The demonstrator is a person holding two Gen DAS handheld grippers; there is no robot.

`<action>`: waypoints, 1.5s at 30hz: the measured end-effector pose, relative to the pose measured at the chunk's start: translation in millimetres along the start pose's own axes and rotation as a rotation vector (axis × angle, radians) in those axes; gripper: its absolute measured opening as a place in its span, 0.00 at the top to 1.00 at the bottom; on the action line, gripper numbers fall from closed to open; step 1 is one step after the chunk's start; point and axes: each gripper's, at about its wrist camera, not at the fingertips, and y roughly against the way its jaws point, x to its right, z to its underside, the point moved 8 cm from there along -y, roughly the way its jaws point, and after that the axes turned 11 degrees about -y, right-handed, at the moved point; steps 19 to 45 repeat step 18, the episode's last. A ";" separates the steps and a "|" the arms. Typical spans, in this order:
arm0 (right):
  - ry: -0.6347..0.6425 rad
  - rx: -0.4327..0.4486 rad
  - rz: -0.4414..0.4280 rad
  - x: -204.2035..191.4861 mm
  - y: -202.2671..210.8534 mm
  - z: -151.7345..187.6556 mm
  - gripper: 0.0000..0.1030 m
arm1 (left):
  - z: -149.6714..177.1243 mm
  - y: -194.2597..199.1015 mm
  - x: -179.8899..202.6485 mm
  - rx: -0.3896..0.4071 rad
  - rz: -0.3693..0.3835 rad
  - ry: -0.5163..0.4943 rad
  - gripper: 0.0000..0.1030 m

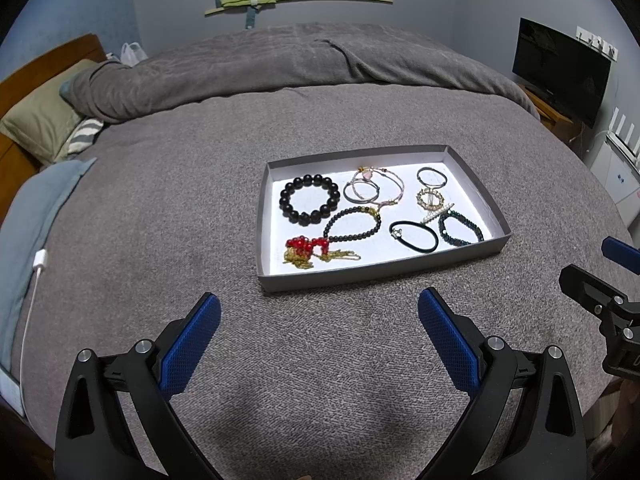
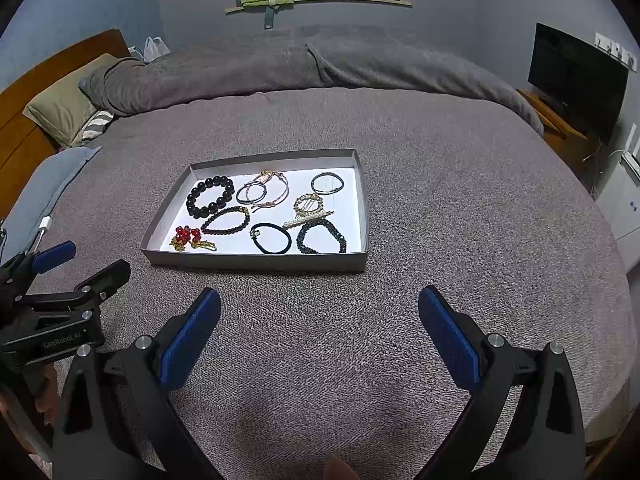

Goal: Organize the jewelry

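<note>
A shallow grey tray (image 1: 276, 282) (image 2: 256, 263) with a white floor lies on the grey bed. In it lie several pieces: a large black bead bracelet (image 1: 310, 199) (image 2: 210, 196), a red and gold bead piece (image 1: 308, 247) (image 2: 188, 237), a black hair tie (image 1: 414, 236) (image 2: 271, 238), a dark green bead bracelet (image 1: 460, 227) (image 2: 321, 236), a pearl clip (image 1: 438, 213) (image 2: 306, 218). My left gripper (image 1: 319, 320) is open and empty, short of the tray's near edge. My right gripper (image 2: 319, 320) is open and empty, also short of the tray.
The grey blanket (image 1: 200, 200) covers the bed, with a folded duvet (image 1: 280, 60) behind the tray. Pillows (image 1: 44, 120) and a white charging cable (image 1: 34, 292) lie at the left. A TV (image 1: 560, 68) stands at the right.
</note>
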 end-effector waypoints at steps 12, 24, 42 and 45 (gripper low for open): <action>0.001 0.000 0.003 1.3 0.5 0.6 0.05 | -0.1 0.6 0.3 -0.002 0.005 -0.013 0.05; 0.000 0.000 0.004 2.3 0.1 0.5 0.05 | 0.3 0.8 0.4 -0.004 0.008 -0.012 0.05; 0.000 0.000 0.004 2.3 0.1 0.5 0.05 | 0.3 0.8 0.4 -0.004 0.008 -0.012 0.05; 0.000 0.000 0.004 2.3 0.1 0.5 0.05 | 0.3 0.8 0.4 -0.004 0.008 -0.012 0.05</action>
